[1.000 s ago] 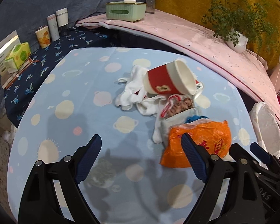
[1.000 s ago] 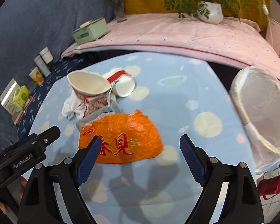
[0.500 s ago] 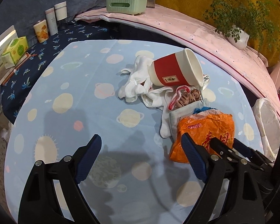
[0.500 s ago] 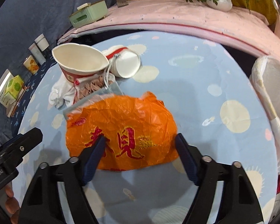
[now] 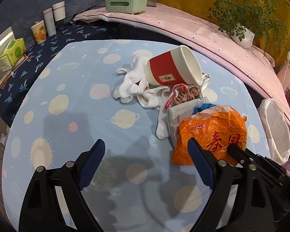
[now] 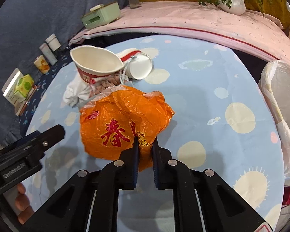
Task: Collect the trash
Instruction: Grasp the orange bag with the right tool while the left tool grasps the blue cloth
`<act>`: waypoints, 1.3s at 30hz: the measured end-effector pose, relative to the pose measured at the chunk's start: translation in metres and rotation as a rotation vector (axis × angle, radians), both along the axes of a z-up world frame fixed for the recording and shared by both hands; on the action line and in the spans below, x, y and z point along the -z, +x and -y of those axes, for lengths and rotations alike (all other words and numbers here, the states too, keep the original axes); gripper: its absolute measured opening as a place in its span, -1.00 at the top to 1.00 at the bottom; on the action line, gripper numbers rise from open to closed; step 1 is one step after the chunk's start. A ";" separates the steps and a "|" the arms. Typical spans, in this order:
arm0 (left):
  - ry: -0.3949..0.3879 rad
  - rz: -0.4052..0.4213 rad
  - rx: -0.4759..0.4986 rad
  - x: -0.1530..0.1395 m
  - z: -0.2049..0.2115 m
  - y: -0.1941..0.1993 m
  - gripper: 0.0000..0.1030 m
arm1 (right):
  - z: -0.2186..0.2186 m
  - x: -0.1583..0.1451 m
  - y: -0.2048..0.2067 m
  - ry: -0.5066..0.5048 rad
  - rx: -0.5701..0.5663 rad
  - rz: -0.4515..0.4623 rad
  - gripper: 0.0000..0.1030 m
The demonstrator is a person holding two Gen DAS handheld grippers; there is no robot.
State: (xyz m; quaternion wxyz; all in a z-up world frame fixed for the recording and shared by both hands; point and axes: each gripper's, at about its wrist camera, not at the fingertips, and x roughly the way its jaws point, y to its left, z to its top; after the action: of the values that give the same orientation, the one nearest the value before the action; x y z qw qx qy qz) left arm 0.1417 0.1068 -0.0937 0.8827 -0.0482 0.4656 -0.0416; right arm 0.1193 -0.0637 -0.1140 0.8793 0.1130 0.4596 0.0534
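An orange plastic bag (image 6: pixel 123 123) with red characters lies on the blue planet-print tablecloth (image 6: pixel 199 96). My right gripper (image 6: pixel 145 145) is shut on the bag's near edge. Behind the bag lie a red-and-white paper bowl (image 6: pixel 96 63), a small white cup (image 6: pixel 141 67), crumpled white tissue (image 6: pixel 75 92) and a snack wrapper. In the left wrist view the bag (image 5: pixel 218 135) lies right of centre, the bowl (image 5: pixel 174 69) and tissue (image 5: pixel 133 85) beyond it. My left gripper (image 5: pixel 147 162) is open and empty, low over the cloth to the left of the bag.
A bin lined with a white bag (image 6: pixel 278 104) stands at the table's right edge, also in the left wrist view (image 5: pixel 276 127). A pink shelf (image 6: pixel 183 17) behind holds a green tissue box (image 6: pixel 100 15) and a potted plant (image 6: pixel 232 2). Cups and boxes (image 5: pixel 15 50) stand far left.
My right gripper moved forward onto the orange bag and closed on its near edge, crumpling it. My left gripper stayed open and shifted only slightly.
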 end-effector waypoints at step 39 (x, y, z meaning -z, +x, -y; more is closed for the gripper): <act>-0.090 -0.071 0.123 0.009 0.100 0.059 0.59 | 0.115 -0.052 -0.004 0.107 0.263 0.115 0.80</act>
State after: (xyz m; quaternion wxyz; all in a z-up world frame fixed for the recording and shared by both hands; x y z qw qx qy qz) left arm 0.2006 0.0063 -0.1028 0.8585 -0.0607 0.4961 -0.1150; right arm 0.1152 -0.1790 -0.0621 0.8963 0.2157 0.3862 -0.0314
